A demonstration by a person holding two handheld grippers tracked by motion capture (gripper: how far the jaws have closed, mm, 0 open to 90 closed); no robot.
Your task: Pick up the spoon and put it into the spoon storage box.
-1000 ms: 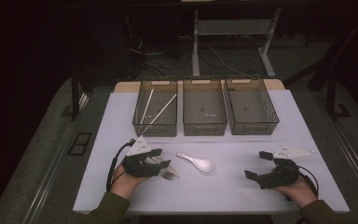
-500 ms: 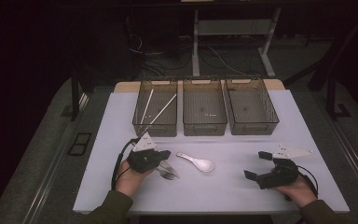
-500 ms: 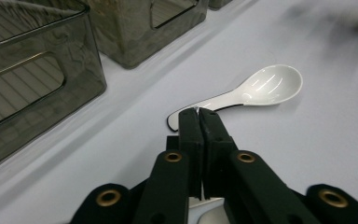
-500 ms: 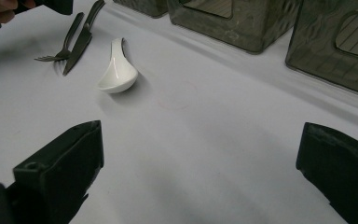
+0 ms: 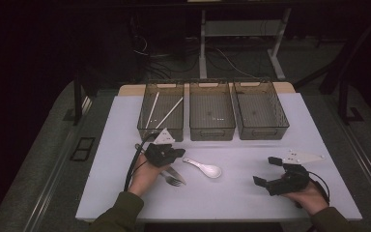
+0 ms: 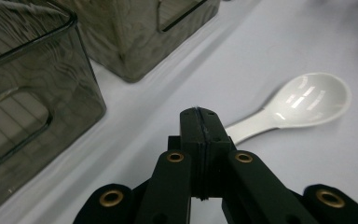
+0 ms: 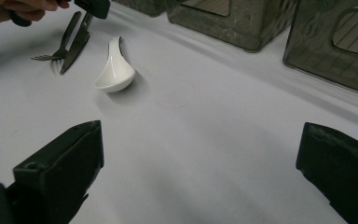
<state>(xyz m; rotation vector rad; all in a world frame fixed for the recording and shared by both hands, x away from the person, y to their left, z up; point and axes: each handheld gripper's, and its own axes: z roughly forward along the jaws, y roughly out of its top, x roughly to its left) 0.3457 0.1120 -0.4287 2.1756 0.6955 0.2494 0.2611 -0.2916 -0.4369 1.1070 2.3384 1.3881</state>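
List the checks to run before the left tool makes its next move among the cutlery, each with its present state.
1. Left tool jaws shut: ok, pressed together.
2. Anything gripped in it: cannot tell; its tip sits over the handle ends of the fork and knife.
3. Spoon lying free on the table: ok, bowl up, just past the left tool.
4. Right tool open and holding nothing: ok.
5. Left tray upright and open on top: ok, two white sticks inside.
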